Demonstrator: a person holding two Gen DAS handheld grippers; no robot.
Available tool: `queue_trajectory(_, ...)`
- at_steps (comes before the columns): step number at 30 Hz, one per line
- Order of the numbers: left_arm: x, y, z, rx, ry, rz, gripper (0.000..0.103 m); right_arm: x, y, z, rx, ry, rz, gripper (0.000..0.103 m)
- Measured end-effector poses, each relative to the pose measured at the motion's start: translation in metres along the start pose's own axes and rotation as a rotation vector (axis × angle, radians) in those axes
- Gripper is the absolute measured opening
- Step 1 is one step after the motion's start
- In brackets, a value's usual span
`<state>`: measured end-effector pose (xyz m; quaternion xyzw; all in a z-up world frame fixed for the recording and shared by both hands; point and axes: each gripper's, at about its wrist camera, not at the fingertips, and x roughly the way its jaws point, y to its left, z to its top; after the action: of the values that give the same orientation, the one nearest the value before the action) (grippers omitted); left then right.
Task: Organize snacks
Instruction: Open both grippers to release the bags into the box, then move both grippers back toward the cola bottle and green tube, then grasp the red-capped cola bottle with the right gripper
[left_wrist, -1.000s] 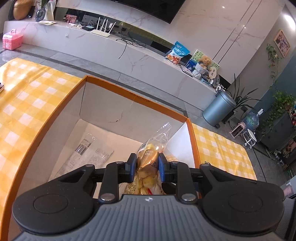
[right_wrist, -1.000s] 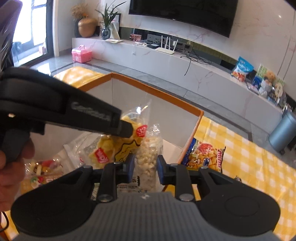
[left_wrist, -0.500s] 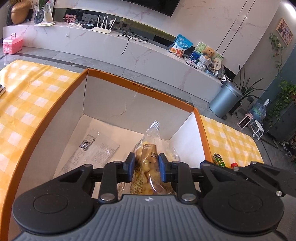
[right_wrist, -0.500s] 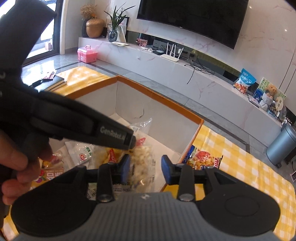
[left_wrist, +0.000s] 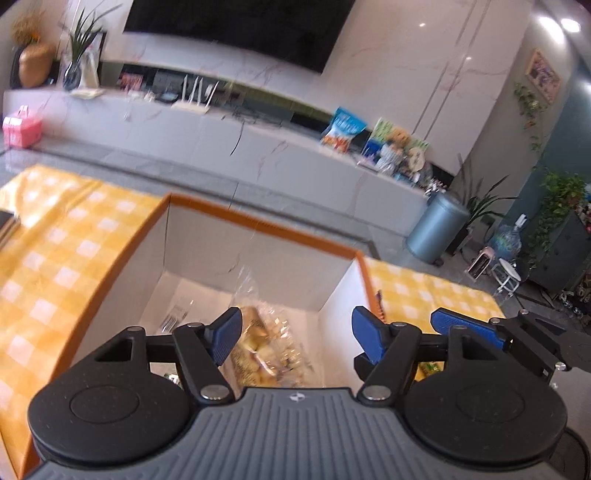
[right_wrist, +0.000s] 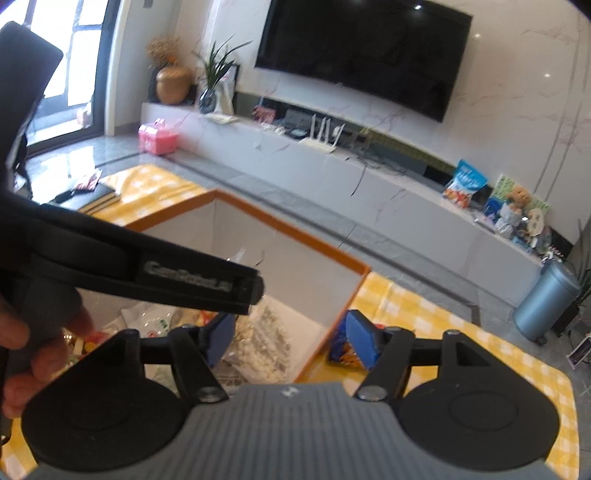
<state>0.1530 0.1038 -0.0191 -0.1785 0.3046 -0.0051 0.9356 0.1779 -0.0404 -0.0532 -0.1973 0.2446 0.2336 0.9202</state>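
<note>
Left gripper (left_wrist: 297, 330) open, empty, above the box (left_wrist: 258, 225). Right gripper (right_wrist: 291, 338) open, empty. Yellow snack bag (left_wrist: 258, 350) and popcorn bag (right_wrist: 258, 347) lie inside the box.

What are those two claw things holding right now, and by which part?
Nothing. The left gripper and right gripper both have their fingers spread wide, and the snack bags lie loose in the orange-rimmed box.
</note>
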Motion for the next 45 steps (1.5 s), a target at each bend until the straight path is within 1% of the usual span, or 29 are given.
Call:
queue_trajectory(5, -0.019, -0.020, 0.000, 0.064, -0.057, -0.038, 0.080, -0.025, -0.016, -0.007, 0.077, -0.056, -0.044, 0.066)
queue_trajectory(7, -0.024, -0.033, -0.002, 0.091, -0.070, -0.055, 0.080, -0.038, -0.025, -0.012, 0.110, -0.079, -0.067, 0.069)
queue_trajectory(13, -0.037, -0.078, -0.016, 0.171, -0.077, -0.123, 0.080, -0.071, -0.059, -0.034, 0.206, -0.118, -0.133, 0.069)
queue_trajectory(17, -0.039, -0.101, -0.028, 0.197, -0.060, -0.167, 0.080, -0.091, -0.078, -0.052, 0.250, -0.131, -0.187, 0.069)
queue_trajectory(20, -0.036, -0.116, -0.036, 0.217, -0.030, -0.196, 0.079, -0.103, -0.089, -0.069, 0.283, -0.133, -0.223, 0.069)
queue_trajectory(25, -0.023, -0.131, -0.053, 0.248, 0.071, -0.253, 0.076, -0.108, -0.113, -0.096, 0.342, -0.092, -0.259, 0.069)
queue_trajectory(30, -0.001, -0.144, -0.071, 0.307, 0.177, -0.200, 0.071, -0.101, -0.135, -0.120, 0.428, -0.020, -0.253, 0.069)
queue_trajectory(31, 0.003, -0.145, -0.072, 0.307, 0.196, -0.197, 0.070, -0.099, -0.138, -0.124, 0.439, -0.006, -0.250, 0.069)
queue_trajectory(33, 0.012, -0.146, -0.073, 0.293, 0.229, -0.207, 0.064, -0.095, -0.141, -0.129, 0.446, 0.014, -0.245, 0.068)
queue_trajectory(35, 0.022, -0.148, -0.066, 0.271, 0.254, -0.204, 0.061, -0.091, -0.143, -0.130, 0.445, 0.023, -0.239, 0.063)
queue_trajectory(37, 0.029, -0.150, -0.061, 0.264, 0.257, -0.188, 0.059, -0.089, -0.149, -0.130, 0.456, 0.031, -0.232, 0.059)
queue_trajectory(39, 0.037, -0.156, -0.055, 0.261, 0.251, -0.174, 0.060, -0.085, -0.157, -0.130, 0.488, 0.039, -0.223, 0.052)
queue_trajectory(42, 0.049, -0.161, -0.049, 0.245, 0.244, -0.166, 0.060, -0.077, -0.169, -0.132, 0.544, 0.056, -0.214, 0.046)
queue_trajectory(45, 0.063, -0.165, -0.046, 0.228, 0.244, -0.150, 0.059, -0.064, -0.179, -0.132, 0.576, 0.083, -0.205, 0.043)
